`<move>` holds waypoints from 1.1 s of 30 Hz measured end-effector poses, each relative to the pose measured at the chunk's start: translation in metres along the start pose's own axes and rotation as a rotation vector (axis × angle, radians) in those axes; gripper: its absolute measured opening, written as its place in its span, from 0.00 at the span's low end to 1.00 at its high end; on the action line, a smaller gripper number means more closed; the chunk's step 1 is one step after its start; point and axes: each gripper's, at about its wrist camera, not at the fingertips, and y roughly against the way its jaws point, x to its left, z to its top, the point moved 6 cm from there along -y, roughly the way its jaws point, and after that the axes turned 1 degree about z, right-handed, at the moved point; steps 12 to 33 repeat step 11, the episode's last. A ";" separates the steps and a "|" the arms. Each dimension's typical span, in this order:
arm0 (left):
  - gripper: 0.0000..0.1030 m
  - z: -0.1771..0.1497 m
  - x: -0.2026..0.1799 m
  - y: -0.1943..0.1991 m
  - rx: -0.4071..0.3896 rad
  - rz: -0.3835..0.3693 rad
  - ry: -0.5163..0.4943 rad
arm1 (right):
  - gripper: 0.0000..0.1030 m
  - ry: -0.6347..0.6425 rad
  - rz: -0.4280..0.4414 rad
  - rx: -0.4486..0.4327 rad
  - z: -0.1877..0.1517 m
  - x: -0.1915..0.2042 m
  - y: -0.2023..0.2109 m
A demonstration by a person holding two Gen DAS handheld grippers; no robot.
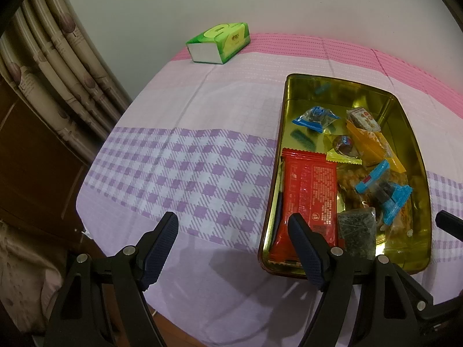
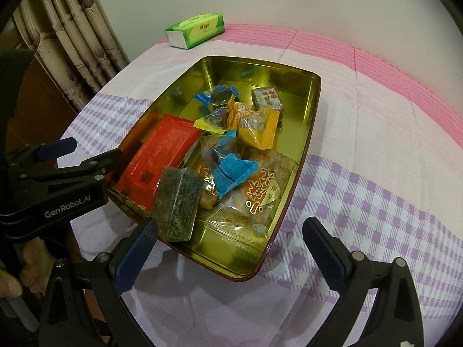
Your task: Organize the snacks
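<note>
I see the pink-and-purple checked cloth over the desk (image 2: 376, 133), a pale wall behind. The gold rectangular tin (image 2: 301, 156) fills the frame centre, long axis away from me, snacks inside. My right gripper (image 2: 230, 240) straddles its near rim, nearer than the left gripper (image 1: 233, 231); both jaws released, empty.

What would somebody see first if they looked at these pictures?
The shiny gold metal tin, sitting on the purple checked tablecloth, full of bright snack packets. A big red foil wrapper lies along its left side, with small blue-ended candies further back. Far off near the wall sits a green tissue pack.
</note>
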 end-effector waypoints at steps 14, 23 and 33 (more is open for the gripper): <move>0.76 0.001 -0.002 0.001 -0.006 -0.021 -0.007 | 0.96 -0.005 0.005 -0.002 0.001 0.003 0.002; 0.76 0.001 -0.002 0.001 -0.006 -0.021 -0.007 | 0.96 -0.005 0.005 -0.002 0.001 0.003 0.002; 0.76 0.001 -0.002 0.001 -0.006 -0.021 -0.007 | 0.96 -0.005 0.005 -0.002 0.001 0.003 0.002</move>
